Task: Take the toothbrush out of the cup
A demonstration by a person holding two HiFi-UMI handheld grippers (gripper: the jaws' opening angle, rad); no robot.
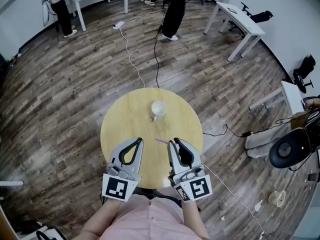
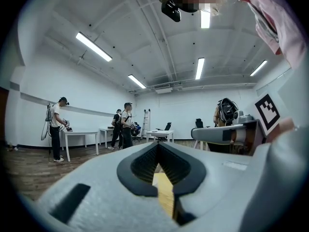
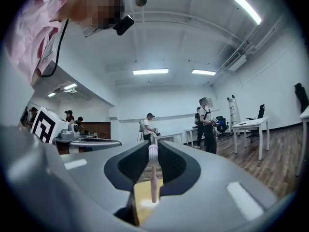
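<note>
Round wooden table (image 1: pixel 125 119) below us, on plank floor. White cup (image 1: pixel 158 109) stands upright a little toward 12 o'clock from the table's centre, handle turned to about 7 o'clock, and we see nothing standing in it. The pink toothbrush (image 3: pixel 153 180) is out of the cup and pinched in the right gripper (image 1: pixel 173 143), well apart from the cup, over the table's 5 o'clock side. In the right gripper view the dark pads close on it from both sides, bristle head up at the tips and handle running down between them. From the head view a short pink length pokes out of those tips toward 9 o'clock. The left gripper (image 2: pixel 158 146) sits at the table's 7 o'clock side, its jaws pressed together at the tips with nothing between them; only a sliver of tabletop shows through the gap behind. Both grippers point toward 12 o'clock. Two cables (image 1: pixel 131 59) run from the table's 12 o'clock edge across the floor. White desks (image 1: pixel 240 21) stand at 1 and 11 o'clock, with people (image 1: pixel 175 9) near them.
</note>
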